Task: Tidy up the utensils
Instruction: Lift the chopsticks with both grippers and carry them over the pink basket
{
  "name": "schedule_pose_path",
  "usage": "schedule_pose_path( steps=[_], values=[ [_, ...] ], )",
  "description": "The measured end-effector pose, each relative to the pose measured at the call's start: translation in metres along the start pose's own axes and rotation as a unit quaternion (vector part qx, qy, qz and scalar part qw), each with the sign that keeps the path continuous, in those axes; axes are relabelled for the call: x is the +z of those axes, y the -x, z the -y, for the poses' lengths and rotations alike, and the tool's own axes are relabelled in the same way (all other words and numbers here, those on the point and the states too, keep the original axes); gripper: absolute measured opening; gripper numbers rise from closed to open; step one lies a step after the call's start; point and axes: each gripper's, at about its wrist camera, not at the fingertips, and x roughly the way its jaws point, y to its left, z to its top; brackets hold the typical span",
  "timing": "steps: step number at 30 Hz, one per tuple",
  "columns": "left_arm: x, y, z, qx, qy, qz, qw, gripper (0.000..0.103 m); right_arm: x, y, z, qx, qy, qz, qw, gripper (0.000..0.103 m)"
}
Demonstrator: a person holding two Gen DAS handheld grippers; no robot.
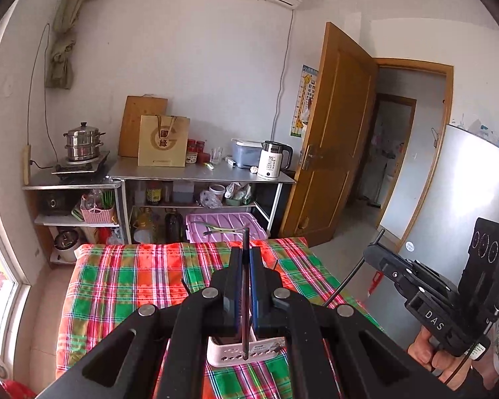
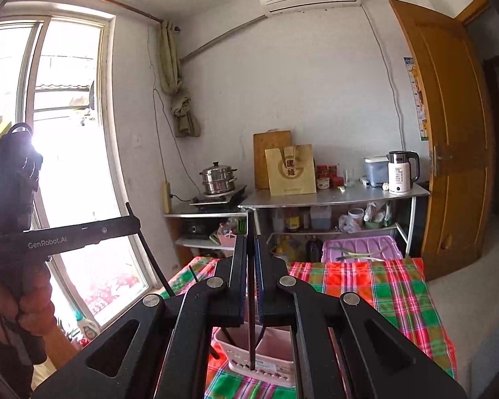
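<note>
— Two chopsticks, one to each hand: our left gripper [image 1: 245, 259] has its jaws closed on a dark chopstick [image 1: 246, 299], and our right gripper [image 2: 249, 249] has its jaws closed on another chopstick [image 2: 251, 299]. Both sticks stand nearly upright between the pads.

— Where are we over?

— Over the white perforated utensil holder [image 1: 236, 354], which sits on the plaid cloth [image 1: 123, 276]. From the right wrist view the same holder [image 2: 266, 364] lies just below the stick's lower tip, and a couple of dark sticks already lean inside it.

— So which step is this?

— We judge it to be the carrying step: sticks gripped, held above the holder, not yet let go. Whether the tips are inside the rim or just above it, we cannot tell.

— And next?

— We should line each tip up with the holder's opening, lower straight down, then part the jaws only once the stick is well inside, minding that our two grippers don't knock each other.
</note>
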Motion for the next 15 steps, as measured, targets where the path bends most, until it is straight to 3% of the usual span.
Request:
schedule_pose_path(
  steps=[15],
  values=[
    [-0.003, -0.056, -0.028, 0.007, 0.013, -0.009, 0.9999, 0.004, -0.013, -0.052, 0.007, 0.004, -0.014, -0.006, 1.0, 0.004]
  ],
)
